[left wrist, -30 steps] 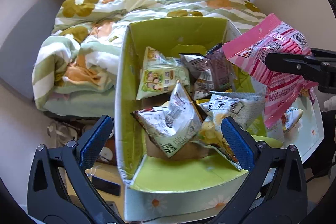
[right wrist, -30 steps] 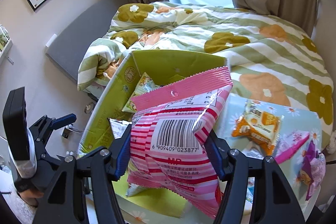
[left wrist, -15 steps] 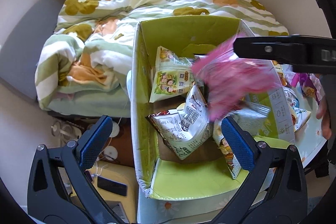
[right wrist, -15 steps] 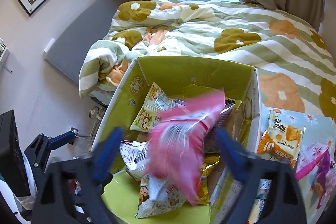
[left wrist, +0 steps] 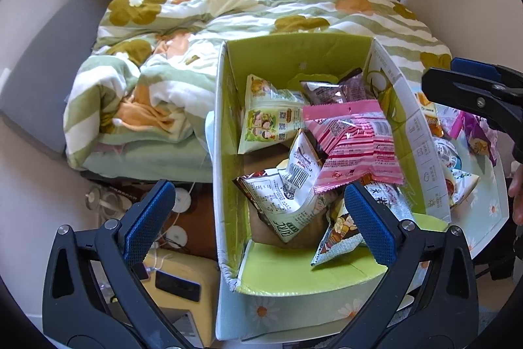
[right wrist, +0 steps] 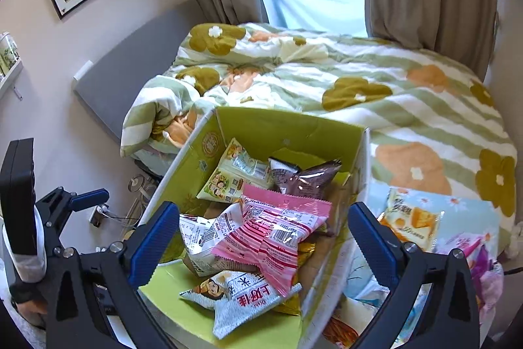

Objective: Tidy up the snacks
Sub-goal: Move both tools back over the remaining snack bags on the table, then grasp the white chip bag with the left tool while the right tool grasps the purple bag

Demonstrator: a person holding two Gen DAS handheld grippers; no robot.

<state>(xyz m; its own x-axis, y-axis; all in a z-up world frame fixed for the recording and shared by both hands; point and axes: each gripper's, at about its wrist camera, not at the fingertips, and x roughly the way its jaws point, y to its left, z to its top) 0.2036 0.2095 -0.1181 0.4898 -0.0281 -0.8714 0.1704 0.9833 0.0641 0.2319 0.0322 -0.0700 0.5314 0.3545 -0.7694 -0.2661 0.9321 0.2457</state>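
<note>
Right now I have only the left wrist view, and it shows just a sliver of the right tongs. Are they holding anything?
Observer: No. The right tongs are open with nothing between them. The pink pack lies in the box, on top of the other snacks.
Operator: The box's right wall blocks my view. What is outside it?
Observer: An orange pack lies flat on the table, beside that wall.
Operator: Anything beyond it?
Observer: Purple packs lie further right, near the edge of the view.
</note>
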